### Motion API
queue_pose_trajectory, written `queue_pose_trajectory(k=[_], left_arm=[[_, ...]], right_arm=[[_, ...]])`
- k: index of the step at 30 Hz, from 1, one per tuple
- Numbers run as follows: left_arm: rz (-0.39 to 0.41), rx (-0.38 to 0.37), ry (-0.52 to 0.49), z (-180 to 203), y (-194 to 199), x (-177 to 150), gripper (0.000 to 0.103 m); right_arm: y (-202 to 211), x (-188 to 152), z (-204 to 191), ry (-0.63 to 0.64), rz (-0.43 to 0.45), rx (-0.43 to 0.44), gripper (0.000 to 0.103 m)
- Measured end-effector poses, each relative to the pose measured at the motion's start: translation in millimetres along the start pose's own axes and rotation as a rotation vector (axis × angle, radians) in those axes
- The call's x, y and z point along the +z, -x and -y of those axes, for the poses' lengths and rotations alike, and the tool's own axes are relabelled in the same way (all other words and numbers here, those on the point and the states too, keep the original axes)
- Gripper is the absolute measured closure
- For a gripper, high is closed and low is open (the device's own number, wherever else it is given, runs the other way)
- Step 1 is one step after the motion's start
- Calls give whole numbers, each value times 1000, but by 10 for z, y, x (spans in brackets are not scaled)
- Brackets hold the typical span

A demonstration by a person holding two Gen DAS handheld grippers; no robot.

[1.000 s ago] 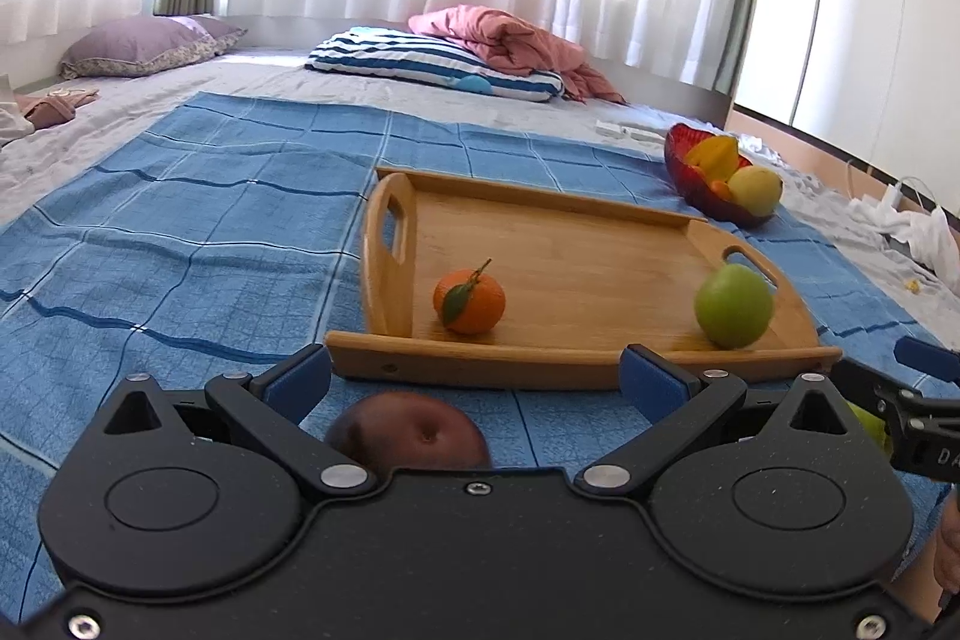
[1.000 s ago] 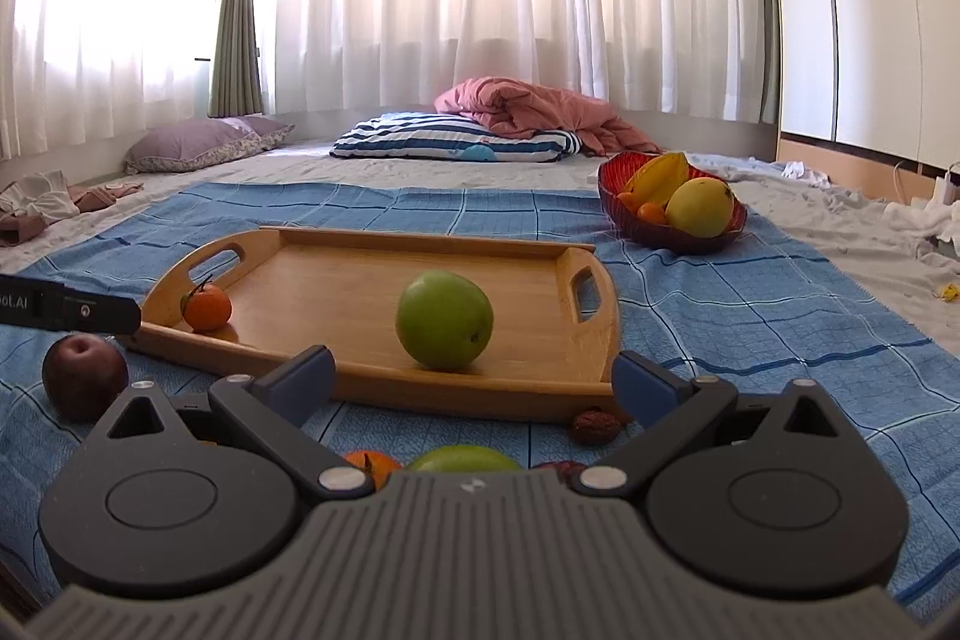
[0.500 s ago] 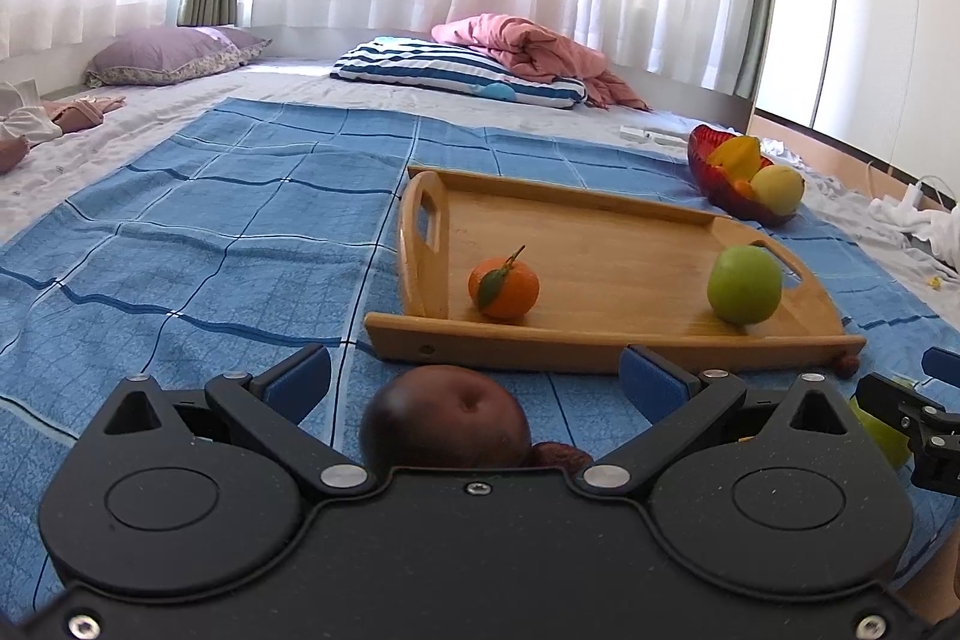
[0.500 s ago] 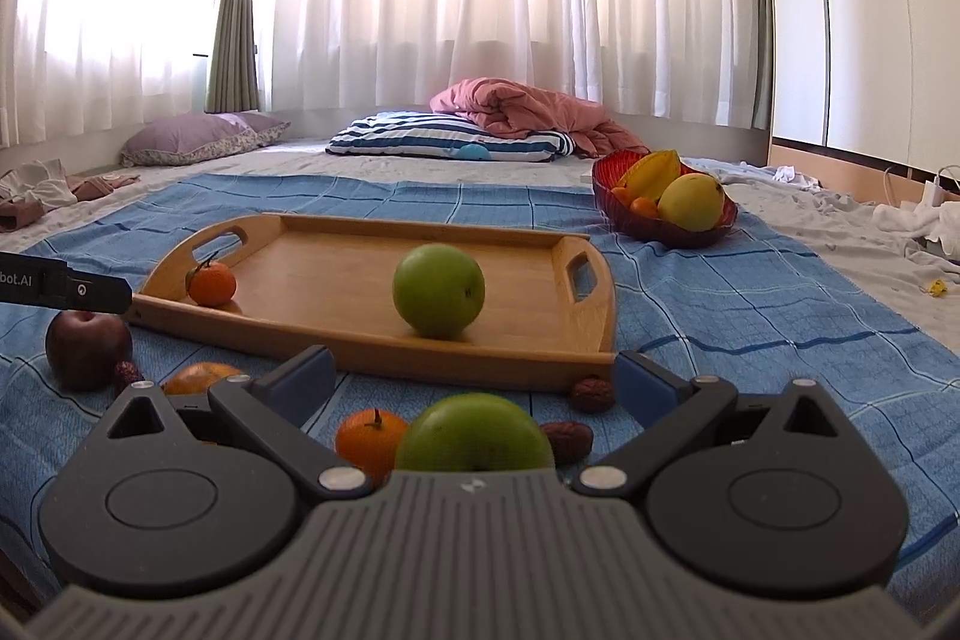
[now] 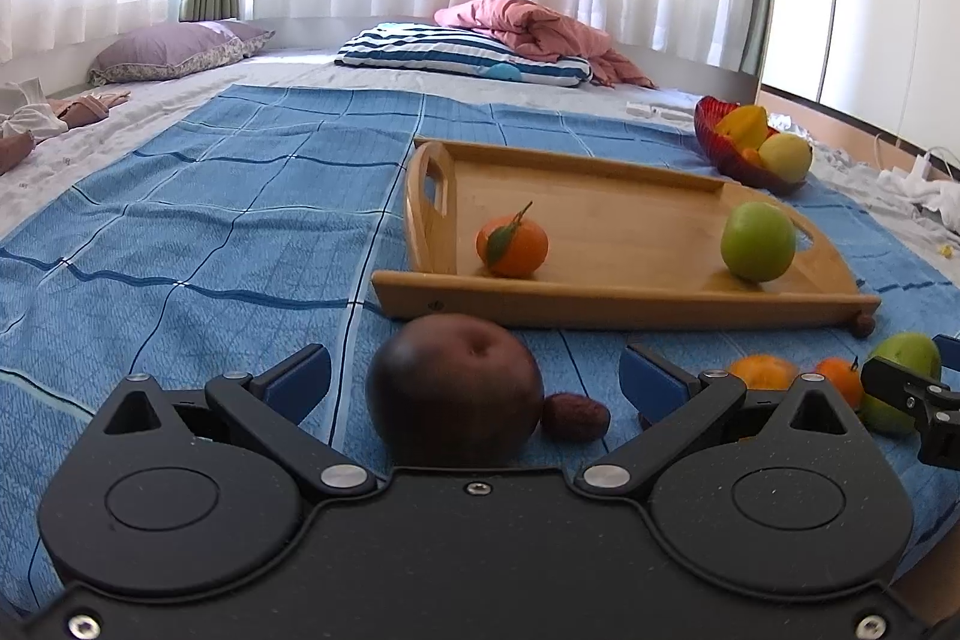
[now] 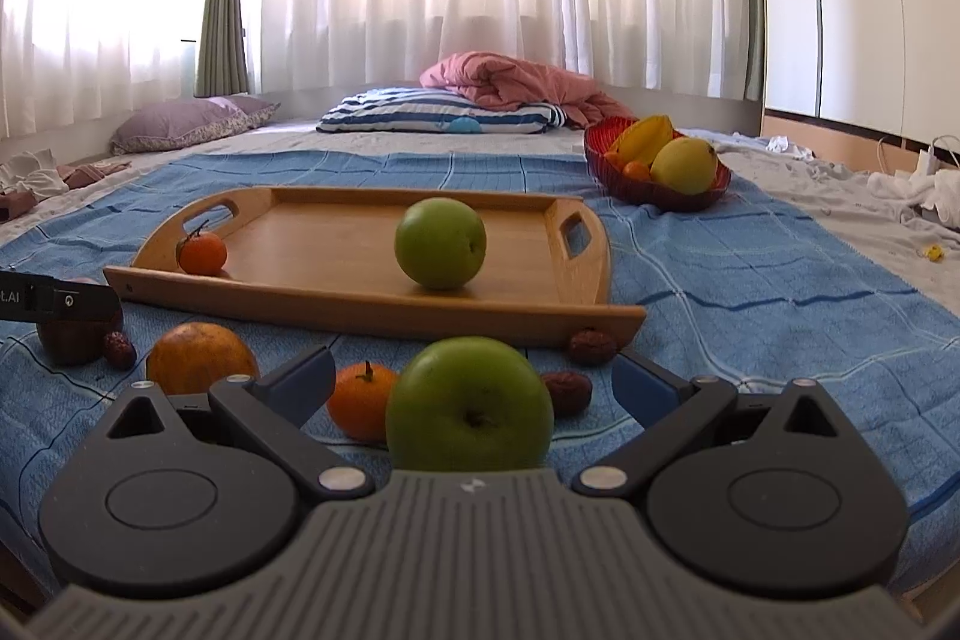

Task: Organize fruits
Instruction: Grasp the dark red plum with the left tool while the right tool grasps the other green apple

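A wooden tray (image 5: 600, 196) (image 6: 324, 226) on the blue blanket holds a tangerine (image 5: 512, 244) (image 6: 201, 253) and a green apple (image 5: 757, 242) (image 6: 440, 242). My left gripper (image 5: 474, 376) is open, with a dark red apple (image 5: 454, 390) on the blanket between its fingers. My right gripper (image 6: 474, 379) is open, with a second green apple (image 6: 469, 405) between its fingers. Loose on the blanket lie a small tangerine (image 6: 362, 401), an orange (image 6: 201, 358) and several brown dates (image 6: 567, 391).
A red bowl (image 6: 657, 196) with yellow fruit stands behind the tray to the right. Pillows (image 6: 438, 117) and a pink blanket (image 6: 510, 85) lie at the back by the curtains. White cloth and cables (image 6: 912, 184) lie at the right.
Both grippers have pulled back and lowered toward the near edge of the blanket. The red apple and the green apple now show fully between the open fingers.
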State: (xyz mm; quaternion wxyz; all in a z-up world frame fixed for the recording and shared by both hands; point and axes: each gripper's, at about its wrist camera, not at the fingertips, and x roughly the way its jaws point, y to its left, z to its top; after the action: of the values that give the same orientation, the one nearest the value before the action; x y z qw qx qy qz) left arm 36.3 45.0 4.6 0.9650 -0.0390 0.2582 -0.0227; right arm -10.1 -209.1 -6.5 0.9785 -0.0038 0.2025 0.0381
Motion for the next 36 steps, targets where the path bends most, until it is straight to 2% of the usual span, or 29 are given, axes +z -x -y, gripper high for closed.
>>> queue_pose_trajectory(k=[8, 13, 20, 32, 36], left_arm=[[-18, -5, -5, 12, -27, -69, 7], [-37, -9, 3, 0, -63, -80, 16], [-32, -5, 8, -1, -68, -78, 18], [-27, 20, 6, 41, -74, -79, 19], [-20, 28, 14, 44, -72, -94, 22]], right_arm=[[-67, -55, 26, -49, -40, 15, 0], [-86, -70, 38, -64, -52, 14, 0], [-78, -70, 27, -61, -50, 21, 0], [-25, -76, -58, -20, -38, 34, 21], [-11, -68, -58, -21, -35, 32, 29]])
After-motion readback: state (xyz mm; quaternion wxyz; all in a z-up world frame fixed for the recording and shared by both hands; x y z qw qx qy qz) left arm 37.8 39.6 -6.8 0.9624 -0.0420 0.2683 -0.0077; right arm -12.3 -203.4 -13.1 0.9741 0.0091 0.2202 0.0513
